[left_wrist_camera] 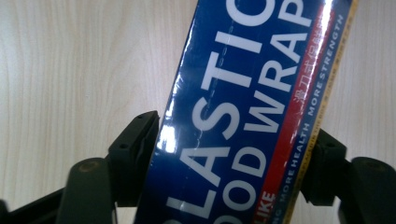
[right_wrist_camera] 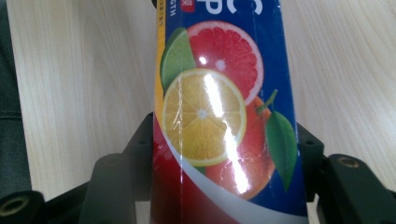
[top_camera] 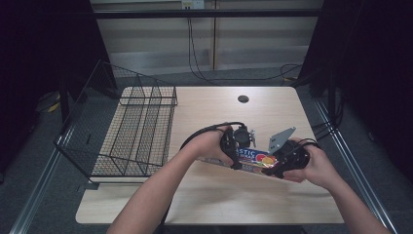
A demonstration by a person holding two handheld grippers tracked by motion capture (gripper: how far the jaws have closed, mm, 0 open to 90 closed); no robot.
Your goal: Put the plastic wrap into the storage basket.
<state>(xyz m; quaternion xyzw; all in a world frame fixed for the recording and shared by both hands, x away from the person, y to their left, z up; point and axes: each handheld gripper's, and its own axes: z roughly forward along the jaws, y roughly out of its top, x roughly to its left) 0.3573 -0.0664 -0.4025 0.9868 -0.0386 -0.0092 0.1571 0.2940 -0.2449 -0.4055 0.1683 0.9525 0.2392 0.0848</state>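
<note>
- Gripping a blue box (top_camera: 253, 161) of plastic food wrap, both grippers hold it at mid-table, near the front half of the table (top_camera: 204, 204).
- Left gripper (top_camera: 233, 155) is clenched on the box's lettered end; its jaws press both long sides in the left gripper view, where the white words on the box (left_wrist_camera: 243, 116) run up the frame.
- Right gripper (top_camera: 285, 165) is clamped on the other end; the right gripper view shows the citrus slices printed on the box (right_wrist_camera: 219, 116) and a jaw tight on each side.
- High view alone gives the layout: the box lies slanted, left end farther from the person, with both hands over it.
- High view also shows a grey plate (top_camera: 281, 139) standing up from the right gripper, and a cable (top_camera: 204, 130) looping over the left hand.
- Both gripper views show bare wood under and around the box.
- Open room: wide bare tabletop in front of the box and behind it up to a small round hole (top_camera: 243, 99) near the far edge.
- Right gripper sits near the table's right edge.
- Wire basket (top_camera: 126, 131) hangs over the table's left edge, well apart from the box; it holds nothing.
</note>
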